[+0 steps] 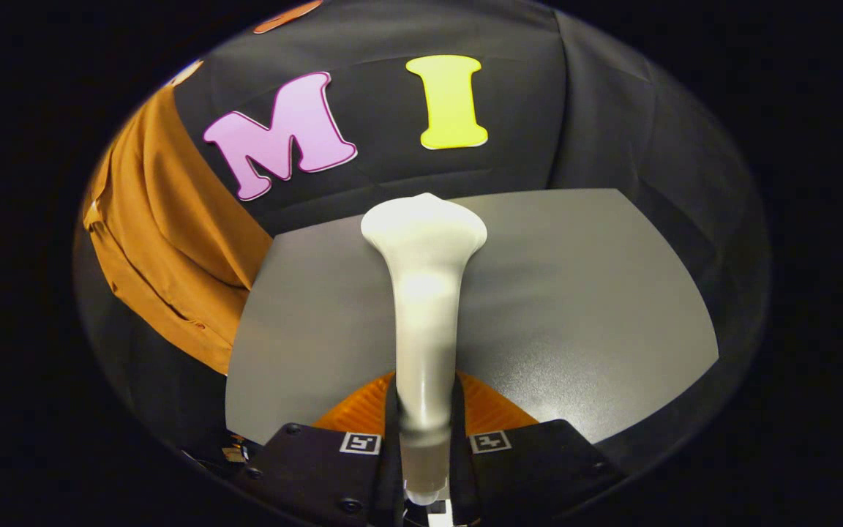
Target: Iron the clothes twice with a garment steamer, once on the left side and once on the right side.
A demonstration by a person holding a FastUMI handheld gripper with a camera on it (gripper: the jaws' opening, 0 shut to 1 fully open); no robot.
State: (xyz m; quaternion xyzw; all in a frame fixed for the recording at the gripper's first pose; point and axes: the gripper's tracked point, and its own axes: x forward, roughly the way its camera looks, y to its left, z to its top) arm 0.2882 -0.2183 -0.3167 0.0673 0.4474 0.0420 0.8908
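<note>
A white garment steamer [425,293] runs straight ahead from between my fingers, its handle narrow and its head flaring wide at the far end. My gripper [425,417] is shut on the steamer's handle, one finger pressing on each side. An orange garment [165,241] hangs off to the left against the black booth wall, its lower hem reaching down beside the grey table. The steamer's head sits to the right of the garment and apart from it, over the table.
A grey table [575,307] spreads under and beyond the steamer, its far edge meeting the black cloth wall. The table's left edge lies next to the hanging garment.
</note>
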